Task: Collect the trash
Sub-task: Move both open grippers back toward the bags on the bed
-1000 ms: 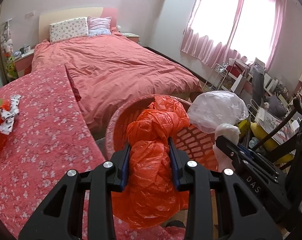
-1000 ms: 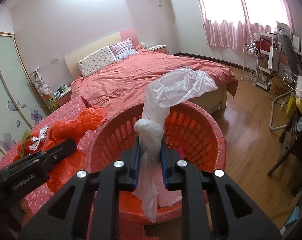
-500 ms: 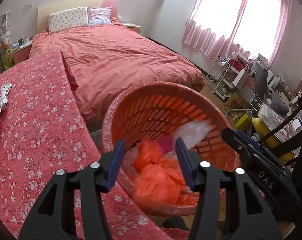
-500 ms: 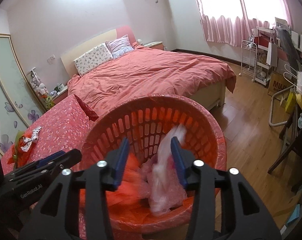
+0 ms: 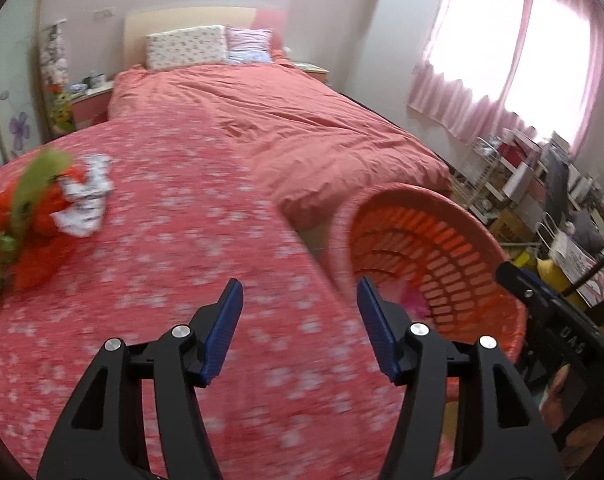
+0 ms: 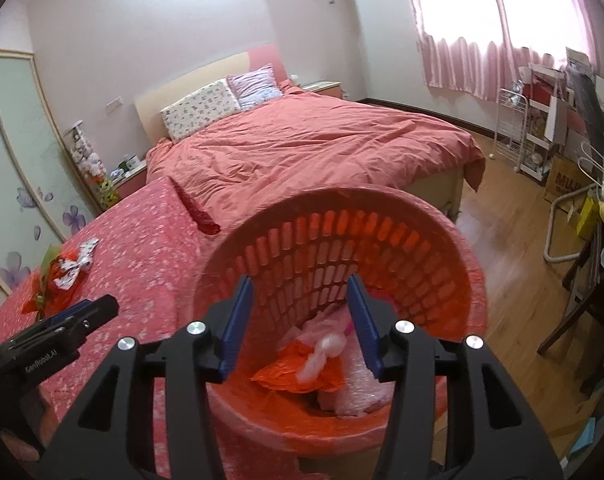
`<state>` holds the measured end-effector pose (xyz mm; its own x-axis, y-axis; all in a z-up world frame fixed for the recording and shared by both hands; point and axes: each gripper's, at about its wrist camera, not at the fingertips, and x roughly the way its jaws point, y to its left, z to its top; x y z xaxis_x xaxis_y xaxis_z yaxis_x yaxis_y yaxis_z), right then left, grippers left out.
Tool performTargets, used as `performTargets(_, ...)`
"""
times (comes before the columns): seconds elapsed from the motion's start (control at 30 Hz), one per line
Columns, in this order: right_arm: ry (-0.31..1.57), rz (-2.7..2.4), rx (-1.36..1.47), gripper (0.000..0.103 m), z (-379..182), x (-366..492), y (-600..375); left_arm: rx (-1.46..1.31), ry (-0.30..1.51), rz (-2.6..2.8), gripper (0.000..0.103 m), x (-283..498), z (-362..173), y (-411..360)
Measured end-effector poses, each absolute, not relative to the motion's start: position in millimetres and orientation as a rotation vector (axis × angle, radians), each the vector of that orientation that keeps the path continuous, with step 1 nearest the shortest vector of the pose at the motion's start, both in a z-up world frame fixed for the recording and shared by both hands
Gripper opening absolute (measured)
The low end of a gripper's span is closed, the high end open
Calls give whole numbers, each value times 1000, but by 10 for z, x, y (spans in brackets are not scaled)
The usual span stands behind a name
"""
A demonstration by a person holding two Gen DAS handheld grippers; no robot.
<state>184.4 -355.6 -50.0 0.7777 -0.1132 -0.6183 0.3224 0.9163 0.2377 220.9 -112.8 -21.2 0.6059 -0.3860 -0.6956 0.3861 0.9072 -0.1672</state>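
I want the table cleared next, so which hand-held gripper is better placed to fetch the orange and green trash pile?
Left. The left hand-held gripper is over the floral tablecloth, jaws opening and empty, nearer the trash pile. The right hand-held gripper is above the basket.

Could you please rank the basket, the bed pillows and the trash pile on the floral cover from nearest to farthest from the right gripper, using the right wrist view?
1. Basket: directly below the right gripper, whose jaws are opening with nothing between them.
2. Trash pile: far left, on the floral cover.
3. Pillows: at the bed's head.
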Motion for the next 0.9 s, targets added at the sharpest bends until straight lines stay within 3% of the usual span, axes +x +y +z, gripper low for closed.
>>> performTargets(0.3, 656, -139, 295, 49, -406, 2034, -2973, -41, 752, -238, 60, 2407, -79, -93)
performTargets(0.37, 661, -110, 282, 49, -401, 2102, -2801, -49, 739, -179, 65, 2481, -54, 176)
performTargets(0.6, 681, -37, 249, 49, -437, 2286, -2368, -93, 717, 21, 68, 2919, -64, 988)
performTargets(0.9, 713, 9, 217, 49, -514, 2524, -2070, -125, 823, 23, 68, 3507, -287, 1121)
